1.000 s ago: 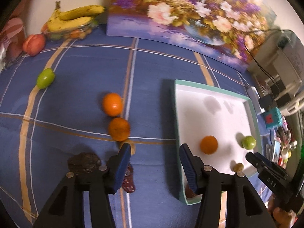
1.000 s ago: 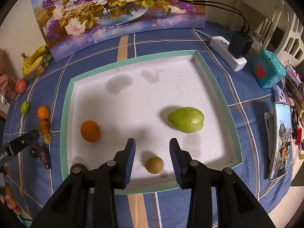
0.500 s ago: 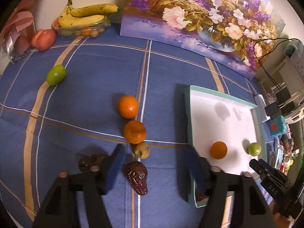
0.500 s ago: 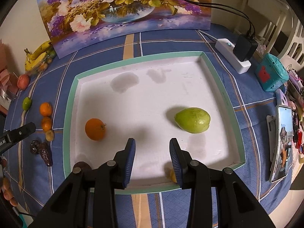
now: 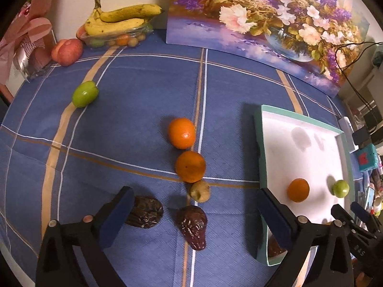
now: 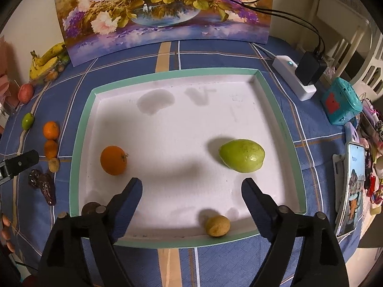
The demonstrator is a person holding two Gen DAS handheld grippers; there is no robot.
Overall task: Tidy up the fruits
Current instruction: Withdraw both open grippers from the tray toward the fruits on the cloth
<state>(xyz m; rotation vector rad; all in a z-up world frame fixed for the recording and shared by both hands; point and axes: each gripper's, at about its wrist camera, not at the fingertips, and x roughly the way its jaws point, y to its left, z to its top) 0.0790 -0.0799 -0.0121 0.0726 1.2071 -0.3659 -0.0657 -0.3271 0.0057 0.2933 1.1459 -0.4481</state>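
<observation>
— Both grippers just sprang wide. The right gripper [image 6: 191,191] has been opening over the tray [image 6: 81,124], and there's nothing between its jaws but white tray floor.

— And that little brown fruit [image 6: 217,225]?

— Lying loose against the tray's near wall, below the jaws, clear of both pads. Also in the tray: an orange [image 6: 113,160] towards the left wall, a green pear [image 6: 242,155] towards the right wall, and something dark tucked in the near left corner, half hidden behind the left finger.

— Left side?

— The left gripper [image 5: 194,210] has been opening too; it's spread wide and gripping nothing. It hangs over the blue cloth just left of the tray. Between its fingers on the cloth sits a dark wrinkled fruit [image 5: 192,229]; a second dark one [image 5: 144,212] lies right by the left finger [image 5: 117,216] — I can't tell if they touch.

— Still out on the counter?

— Plenty. A small tan fruit [image 5: 200,190] touching an orange, another orange beyond it, in a row. A green fruit [image 5: 85,94] towards the far left edge. Bananas [image 5: 119,20] and a peach [image 5: 67,52] at the far left corner, by the flower painting [image 5: 263,19].
</observation>
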